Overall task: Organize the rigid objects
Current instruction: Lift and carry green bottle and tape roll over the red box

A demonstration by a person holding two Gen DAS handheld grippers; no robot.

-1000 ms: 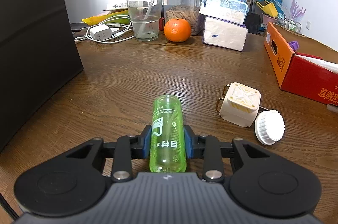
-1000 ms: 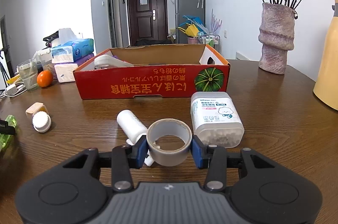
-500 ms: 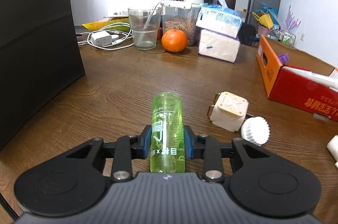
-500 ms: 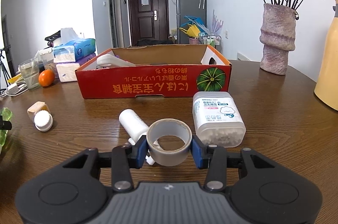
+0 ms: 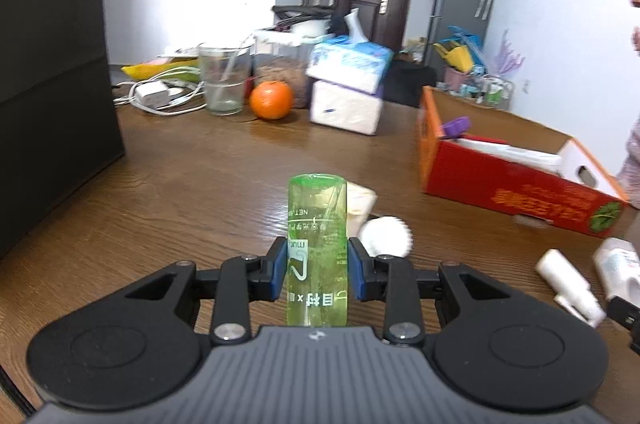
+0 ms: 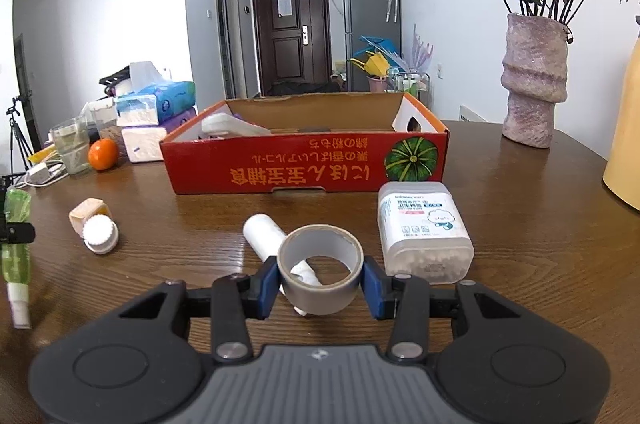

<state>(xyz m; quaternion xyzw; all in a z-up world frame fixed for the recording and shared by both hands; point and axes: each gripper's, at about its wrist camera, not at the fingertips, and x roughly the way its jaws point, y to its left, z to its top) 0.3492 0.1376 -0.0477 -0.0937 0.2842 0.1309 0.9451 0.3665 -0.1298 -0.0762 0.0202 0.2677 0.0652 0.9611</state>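
the wooden table (image 6: 520, 224) carries everything, and toward its far edge sits the red cardboard box (image 6: 304, 170), open-topped, with a few things already in it; we judge that is where the loose items belong. near the box's front right corner stands a clear cotton swab box (image 6: 424, 228), and just beside it lies a white tube (image 6: 262, 234). toward the table's left edge a cream cube (image 6: 86, 216) and a white round cap (image 6: 100, 234) lie touching.

our left gripper (image 5: 318, 270) is clamped tight on the green bottle (image 5: 317, 248), both pads on its label, the bottle held clear of the table and pointing forward. it looks light, stiff, smooth plastic, so it could slide lengthwise; a mid-body hold suits it.

our right gripper (image 6: 320, 284) pinches the grey tape roll (image 6: 320, 264) across its outer rim, low over the near edge of the table. the roll is light and stiff but could squash slightly; gripping across the width looks right.
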